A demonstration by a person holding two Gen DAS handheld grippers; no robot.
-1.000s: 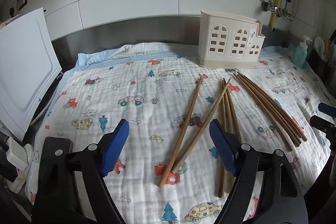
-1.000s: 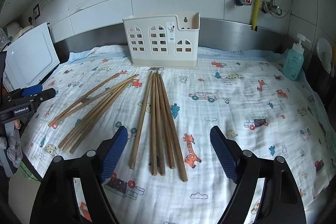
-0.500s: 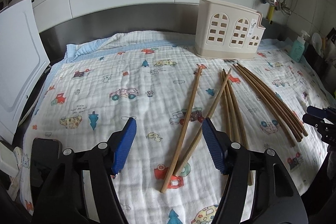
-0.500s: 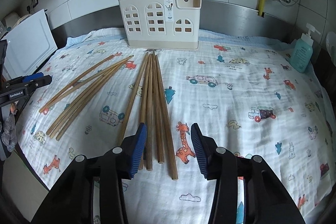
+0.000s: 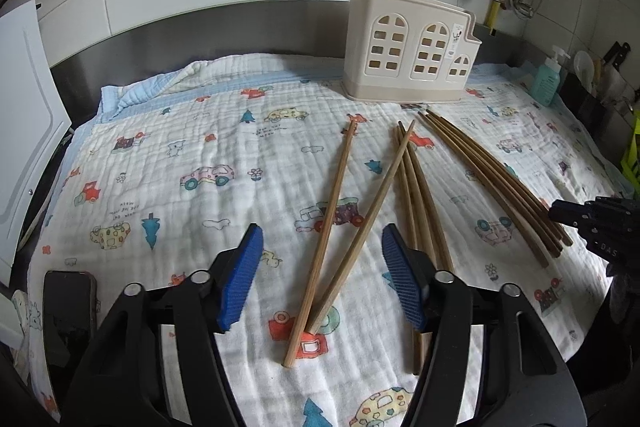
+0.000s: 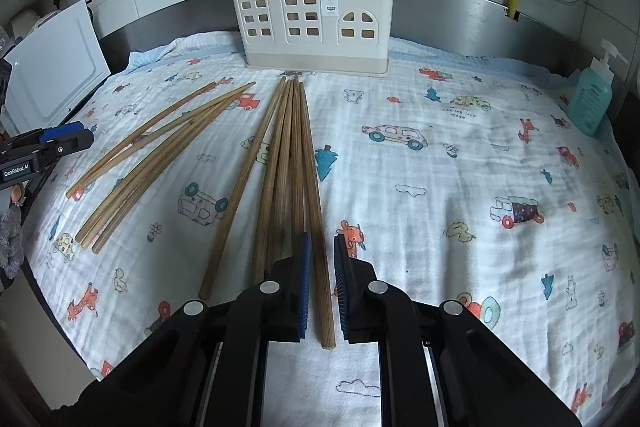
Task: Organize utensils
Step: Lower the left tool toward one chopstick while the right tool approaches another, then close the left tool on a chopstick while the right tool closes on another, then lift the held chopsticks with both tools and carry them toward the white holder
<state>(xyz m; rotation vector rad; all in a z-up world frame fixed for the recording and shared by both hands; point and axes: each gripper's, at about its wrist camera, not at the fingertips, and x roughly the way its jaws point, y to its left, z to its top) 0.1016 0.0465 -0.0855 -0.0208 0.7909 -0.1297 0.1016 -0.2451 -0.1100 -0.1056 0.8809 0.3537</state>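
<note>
Several wooden chopsticks lie on a printed cloth (image 6: 440, 167) in two groups. A cream utensil holder (image 6: 316, 23) stands upright at the back; it also shows in the left wrist view (image 5: 408, 51). My right gripper (image 6: 320, 267) has its blue pads closed narrowly around the rightmost chopstick (image 6: 314, 195) of the darker bundle. My left gripper (image 5: 320, 275) is open, low over the cloth, with two lighter crossed chopsticks (image 5: 340, 219) between its pads (image 5: 240, 279).
A white board (image 5: 24, 131) leans at the left. A phone (image 5: 68, 311) lies at the cloth's left front edge. A teal soap bottle (image 6: 590, 99) stands at the right. Pipes and a steel backsplash (image 6: 460, 7) run behind the holder.
Both grippers moved forward and down toward the chopsticks. The right jaws closed from wide open to a narrow gap around one chopstick. The left jaws narrowed slightly.
</note>
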